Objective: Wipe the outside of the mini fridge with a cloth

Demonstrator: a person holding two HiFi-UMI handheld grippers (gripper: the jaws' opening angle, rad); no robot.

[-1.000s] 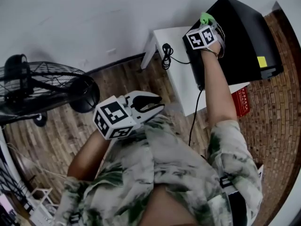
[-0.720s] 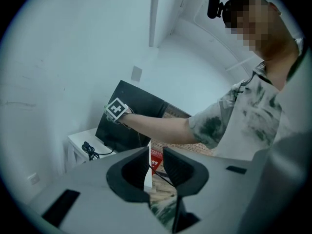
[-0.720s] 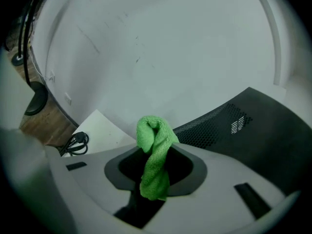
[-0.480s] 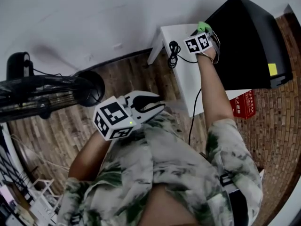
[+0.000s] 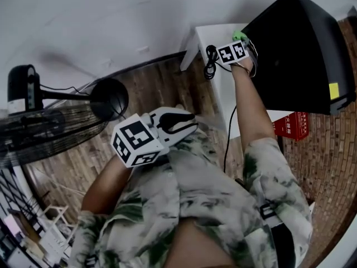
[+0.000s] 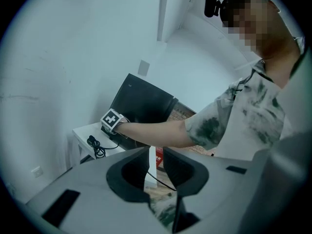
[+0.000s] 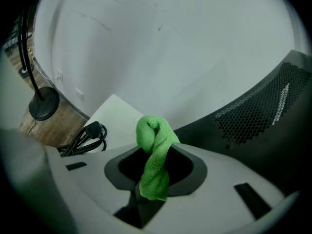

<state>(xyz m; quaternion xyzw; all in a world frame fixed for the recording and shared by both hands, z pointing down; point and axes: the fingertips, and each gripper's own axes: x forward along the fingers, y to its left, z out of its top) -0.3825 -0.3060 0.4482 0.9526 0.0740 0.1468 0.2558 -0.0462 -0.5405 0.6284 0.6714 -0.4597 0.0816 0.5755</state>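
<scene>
A white table (image 5: 220,94) by the wall bears the black fridge (image 5: 295,49). The right gripper (image 7: 155,155) pinches a green cloth (image 7: 152,130) near it, and the left gripper (image 6: 156,162) is empty, jaws narrowly apart.

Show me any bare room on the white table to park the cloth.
Two patches on the white table: the wall-side corner beyond the coiled cable, and the strip between the mini fridge and the table's open edge. Crowded where the right gripper holds the cloth beside the coil.
</scene>
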